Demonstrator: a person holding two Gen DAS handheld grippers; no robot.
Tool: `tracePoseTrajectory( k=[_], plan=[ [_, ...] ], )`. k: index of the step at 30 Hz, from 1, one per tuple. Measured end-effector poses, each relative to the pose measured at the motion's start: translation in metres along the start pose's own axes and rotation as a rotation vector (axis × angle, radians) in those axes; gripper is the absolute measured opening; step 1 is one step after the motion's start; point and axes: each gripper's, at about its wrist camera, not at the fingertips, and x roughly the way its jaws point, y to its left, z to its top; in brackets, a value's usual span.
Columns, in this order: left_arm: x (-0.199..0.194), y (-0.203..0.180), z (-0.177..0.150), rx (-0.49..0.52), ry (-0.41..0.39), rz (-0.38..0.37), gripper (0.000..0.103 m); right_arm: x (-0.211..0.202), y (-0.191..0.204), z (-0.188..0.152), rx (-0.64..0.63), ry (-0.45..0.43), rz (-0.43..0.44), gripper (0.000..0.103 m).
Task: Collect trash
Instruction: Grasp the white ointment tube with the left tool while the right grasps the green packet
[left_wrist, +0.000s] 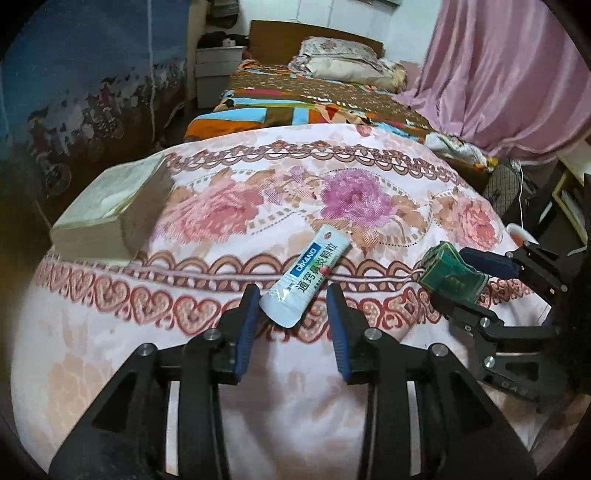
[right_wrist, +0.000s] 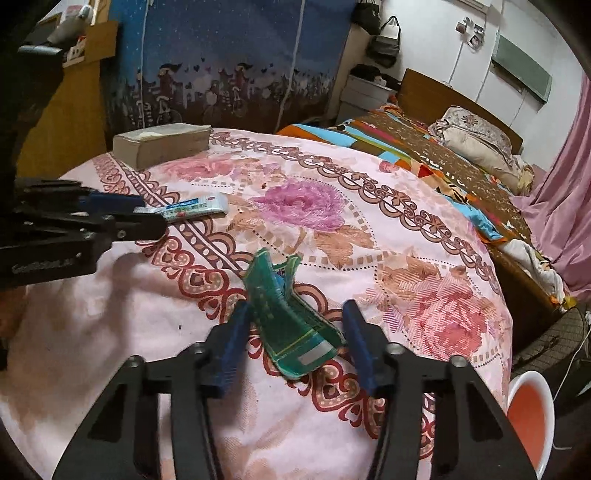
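A white sachet with blue and green print (left_wrist: 306, 280) lies on the floral cloth (left_wrist: 258, 206). My left gripper (left_wrist: 291, 299) is open, its blue pads on either side of the sachet's near end. A crumpled green wrapper (right_wrist: 291, 317) lies on the cloth between the open blue pads of my right gripper (right_wrist: 295, 317). In the left wrist view the right gripper (left_wrist: 458, 280) sits at the right around the green wrapper (left_wrist: 452, 277). In the right wrist view the left gripper (right_wrist: 147, 210) and the sachet (right_wrist: 195, 208) are at the left.
A thick worn book (left_wrist: 110, 210) lies at the table's far left. A bed with a patchwork quilt (left_wrist: 295, 99) stands beyond the table and a pink curtain (left_wrist: 498, 74) hangs at the right. A white bin with an orange liner (right_wrist: 528, 413) stands low at the right.
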Motion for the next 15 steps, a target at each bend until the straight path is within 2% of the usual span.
tracePoseTrajectory(
  k=[4, 12, 15],
  plan=[
    [0.01, -0.003, 0.003, 0.024, 0.037, -0.004, 0.013, 0.002, -0.002, 0.001, 0.018, 0.004, 0.034, 0.041],
    [0.008, -0.02, 0.0, 0.118, 0.032, -0.021, 0.001, -0.005, -0.006, -0.001, 0.049, -0.027, 0.027, 0.033],
    [0.006, -0.022, -0.001, 0.133, 0.02, -0.013, 0.0, -0.007, -0.01, -0.002, 0.071, -0.044, 0.053, 0.033]
  ],
)
